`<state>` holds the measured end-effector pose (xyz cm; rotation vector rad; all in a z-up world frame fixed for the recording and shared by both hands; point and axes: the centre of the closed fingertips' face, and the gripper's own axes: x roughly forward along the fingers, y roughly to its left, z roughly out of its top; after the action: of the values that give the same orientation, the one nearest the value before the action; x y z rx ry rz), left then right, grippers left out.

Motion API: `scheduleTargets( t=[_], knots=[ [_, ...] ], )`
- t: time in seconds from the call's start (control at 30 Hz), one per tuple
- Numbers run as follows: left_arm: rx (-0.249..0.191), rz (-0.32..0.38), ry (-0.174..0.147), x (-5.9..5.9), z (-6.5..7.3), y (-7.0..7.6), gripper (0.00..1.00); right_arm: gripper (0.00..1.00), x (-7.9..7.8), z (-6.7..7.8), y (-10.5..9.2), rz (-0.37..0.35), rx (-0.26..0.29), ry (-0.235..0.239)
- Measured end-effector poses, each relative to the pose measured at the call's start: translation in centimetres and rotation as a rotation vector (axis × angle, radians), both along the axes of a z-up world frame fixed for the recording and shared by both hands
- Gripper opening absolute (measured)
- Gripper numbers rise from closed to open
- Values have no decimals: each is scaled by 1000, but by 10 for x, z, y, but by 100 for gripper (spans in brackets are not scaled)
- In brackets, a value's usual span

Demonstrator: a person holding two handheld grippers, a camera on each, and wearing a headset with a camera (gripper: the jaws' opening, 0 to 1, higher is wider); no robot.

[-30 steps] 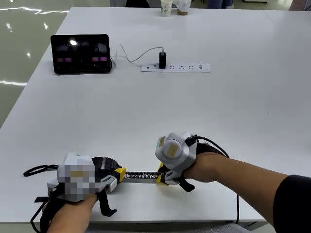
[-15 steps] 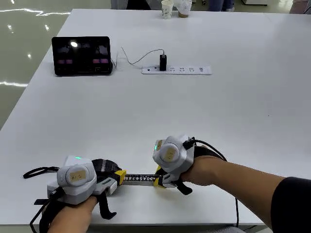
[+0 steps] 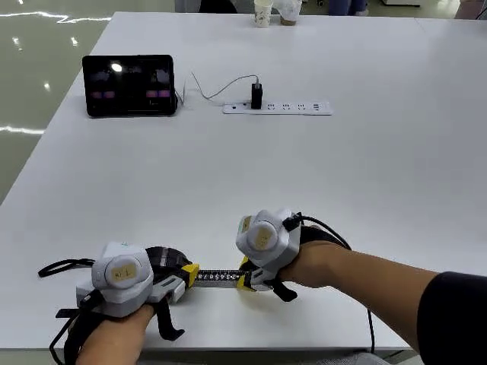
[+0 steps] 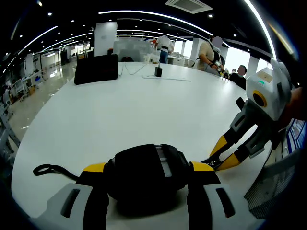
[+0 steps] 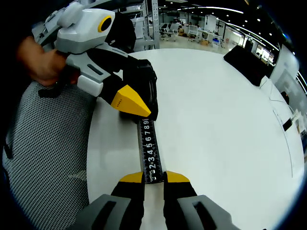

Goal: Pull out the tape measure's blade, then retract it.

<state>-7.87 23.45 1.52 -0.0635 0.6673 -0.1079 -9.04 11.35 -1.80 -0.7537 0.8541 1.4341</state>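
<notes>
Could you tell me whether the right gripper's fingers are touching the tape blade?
Touching. The right gripper view shows both yellow fingers pinching the blade at its end.

Over the last 1 second the right gripper (image 3: 245, 280), its fingers (image 5: 132, 184) pinched on the end of the blade (image 3: 219, 275), has slid along the surface (image 3: 342, 190) toward the left gripper (image 3: 179, 270) and the tape measure's case (image 3: 161, 258) clamped in it. The stretch of blade showing between the 2 grippers has shortened at each step, and the gap between them has narrowed with it (in the right gripper view the printed numerals now run only to about 9 before the case mouth). The head camera has also drifted a little, so the tablet (image 3: 129, 84) and the power strip (image 3: 278, 108) sit slightly further right in the frame.
</notes>
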Motion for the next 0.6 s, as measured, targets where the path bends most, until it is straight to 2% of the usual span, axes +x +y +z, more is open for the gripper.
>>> scheduleTargets(
  t=[0.47, 0.6],
  knots=[
    [0, 0, 2, 0, 0, 0, 61, 11, 1, 0, 3, -6, 6, -9],
    [14, -6, 9, -1, 0, 0, 61, 11, 0, 0, 4, 5, 5, -11]
  ],
)
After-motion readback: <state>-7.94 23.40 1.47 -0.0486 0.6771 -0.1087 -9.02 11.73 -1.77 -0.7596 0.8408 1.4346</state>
